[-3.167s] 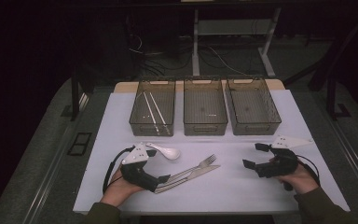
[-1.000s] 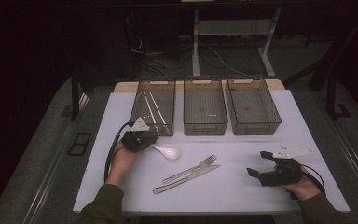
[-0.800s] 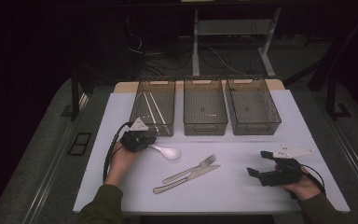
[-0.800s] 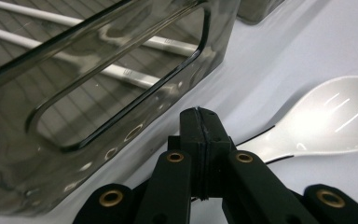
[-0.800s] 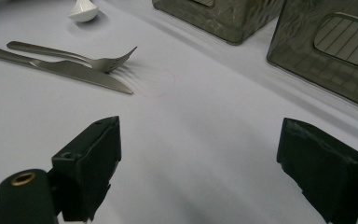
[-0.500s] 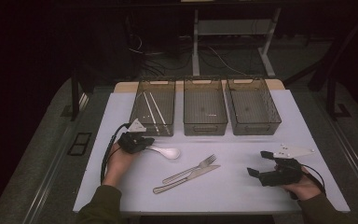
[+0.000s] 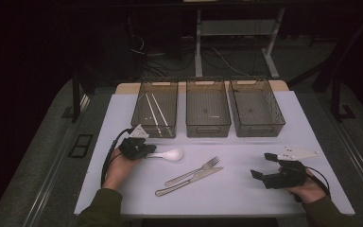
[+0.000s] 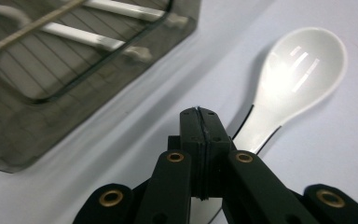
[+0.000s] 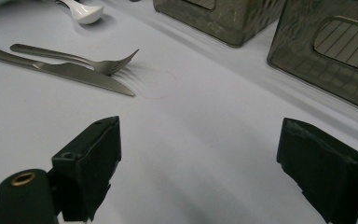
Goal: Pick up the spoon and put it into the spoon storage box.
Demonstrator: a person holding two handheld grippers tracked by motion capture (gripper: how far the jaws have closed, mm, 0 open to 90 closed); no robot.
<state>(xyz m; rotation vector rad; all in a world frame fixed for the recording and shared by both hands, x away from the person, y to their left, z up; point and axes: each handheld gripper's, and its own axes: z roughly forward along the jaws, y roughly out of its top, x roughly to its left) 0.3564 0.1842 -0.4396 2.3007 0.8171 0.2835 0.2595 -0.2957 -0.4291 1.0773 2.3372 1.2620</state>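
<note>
Left gripper (image 7: 144, 150): jaws pressed together over the handle end of the white spoon (image 7: 166, 154). Can't tell whether the handle is actually pinched or just lying under the closed tips. Spoon lies flat on the table (image 7: 246, 198), bowl pointing away from the gripper, just in front of the left bin (image 7: 154, 109).

Right gripper (image 7: 261, 172): jaws spread wide, nothing between them, held low over the table near the front-right edge. Open table all around it, up to the bins at the back.

Fork (image 7: 193, 170) and knife (image 7: 189, 181) lie side by side, touching, mid-table between the two grippers, well apart from both.

Three smoky clear bins in a row along the far edge, close together. Left bin holds a pair of white chopsticks (image 7: 155, 113), laid diagonally. Middle bin (image 7: 208, 109) and right bin (image 7: 256, 108): nothing visible inside.
</note>
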